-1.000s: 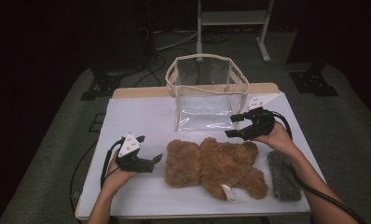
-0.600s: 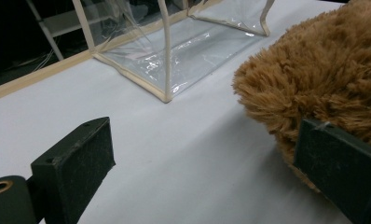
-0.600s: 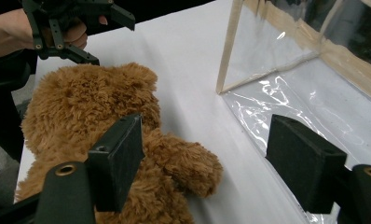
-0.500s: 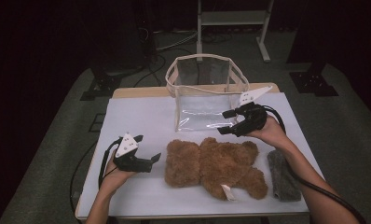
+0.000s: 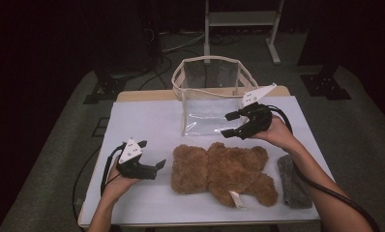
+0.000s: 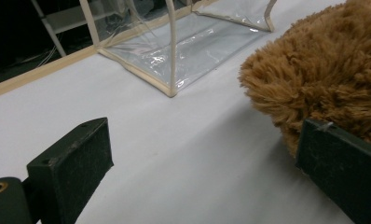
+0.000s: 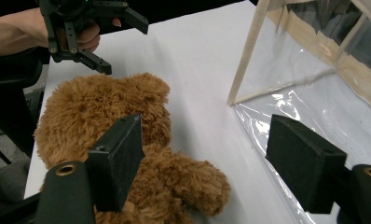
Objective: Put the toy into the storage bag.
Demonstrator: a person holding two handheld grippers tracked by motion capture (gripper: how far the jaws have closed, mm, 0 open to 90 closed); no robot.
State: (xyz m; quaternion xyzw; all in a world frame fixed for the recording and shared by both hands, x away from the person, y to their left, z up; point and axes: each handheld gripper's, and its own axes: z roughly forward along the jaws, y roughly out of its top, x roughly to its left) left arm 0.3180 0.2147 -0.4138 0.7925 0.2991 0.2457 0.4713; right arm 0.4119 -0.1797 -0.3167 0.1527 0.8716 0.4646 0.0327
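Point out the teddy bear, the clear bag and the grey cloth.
teddy bear [image 5: 224, 171]: high view, on its brown belly.
clear bag [image 5: 205, 116]: high view, on its transparent front wall.
grey cloth [image 5: 293, 182]: high view, on its middle, at the table's right edge.

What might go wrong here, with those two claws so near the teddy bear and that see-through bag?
The clear bag looks light and flimsy; a nudge from the right gripper, whose open jaws hover beside its front wall, might tip or collapse it. The teddy bear is limp and fluffy, so the left gripper, open by its head, may pinch only fur and lose it. The grey cloth lies near the table's edge and may get swept off.
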